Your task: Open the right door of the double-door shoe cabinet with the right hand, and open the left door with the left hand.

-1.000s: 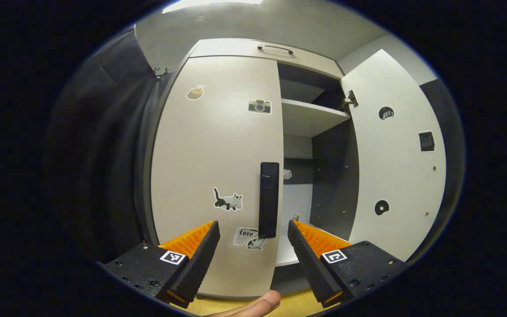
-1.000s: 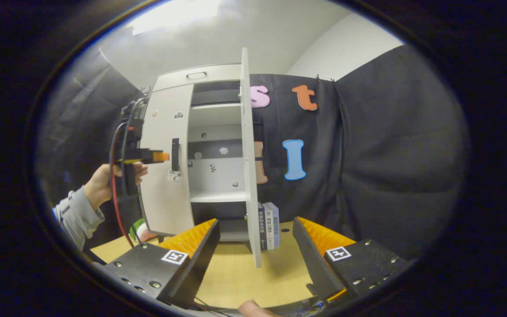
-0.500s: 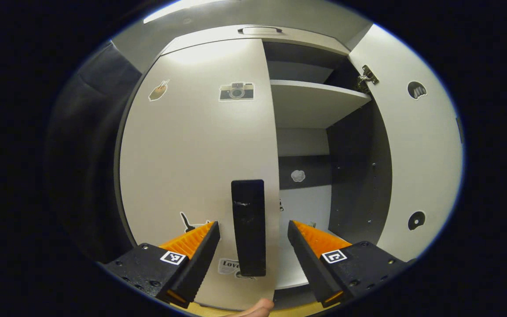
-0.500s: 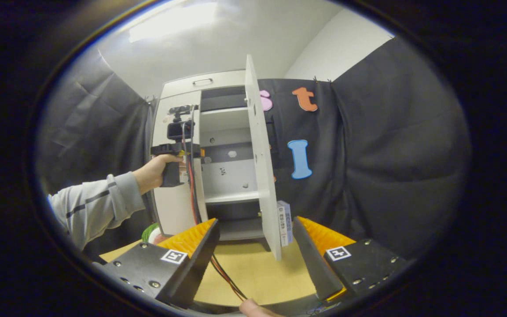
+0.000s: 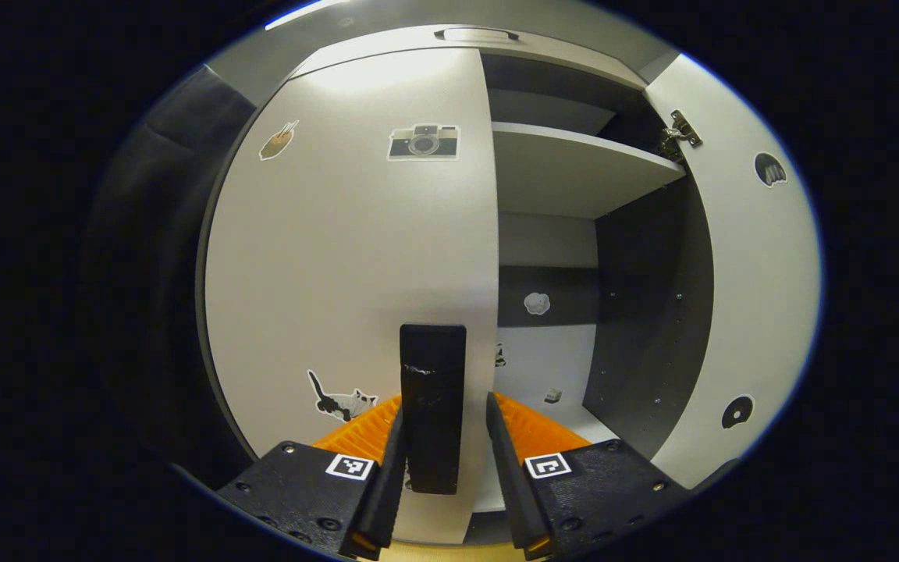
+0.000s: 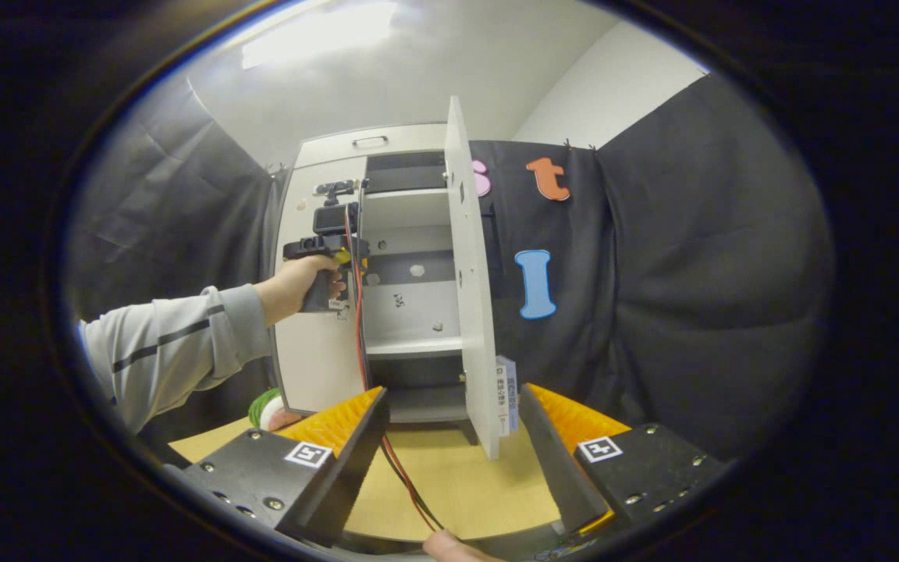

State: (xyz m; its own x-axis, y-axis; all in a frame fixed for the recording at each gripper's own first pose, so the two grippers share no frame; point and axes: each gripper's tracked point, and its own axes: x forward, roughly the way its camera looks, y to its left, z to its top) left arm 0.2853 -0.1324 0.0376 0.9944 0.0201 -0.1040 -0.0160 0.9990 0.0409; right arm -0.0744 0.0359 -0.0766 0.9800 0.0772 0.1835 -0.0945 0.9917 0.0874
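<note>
The white left door [image 5: 348, 257] of the shoe cabinet is closed and carries several stickers. Its black upright handle [image 5: 432, 406] stands between the fingers of my left gripper [image 5: 440, 410]. The jaws are narrowed around it: the left finger touches the handle, and a sliver of door shows beside the right finger. The right door [image 6: 471, 297] is swung wide and appears edge-on. In the right gripper view a hand holds the left gripper [image 6: 330, 234] against the left door [image 6: 313, 343]. My right gripper [image 6: 449, 414] hangs open over the table, well back from the cabinet, holding nothing.
Inside the cabinet are bare white shelves [image 5: 574, 168] and a dark side wall. Books [image 6: 506, 394] stand on the wooden table [image 6: 457, 484] by the open door's foot. A red cable [image 6: 362, 351] hangs from the left gripper. A green and red object [image 6: 266, 410] lies left of the cabinet.
My left gripper has moved closer to the left door and its fingers have narrowed around the handle. The right gripper has barely moved and stays open.
</note>
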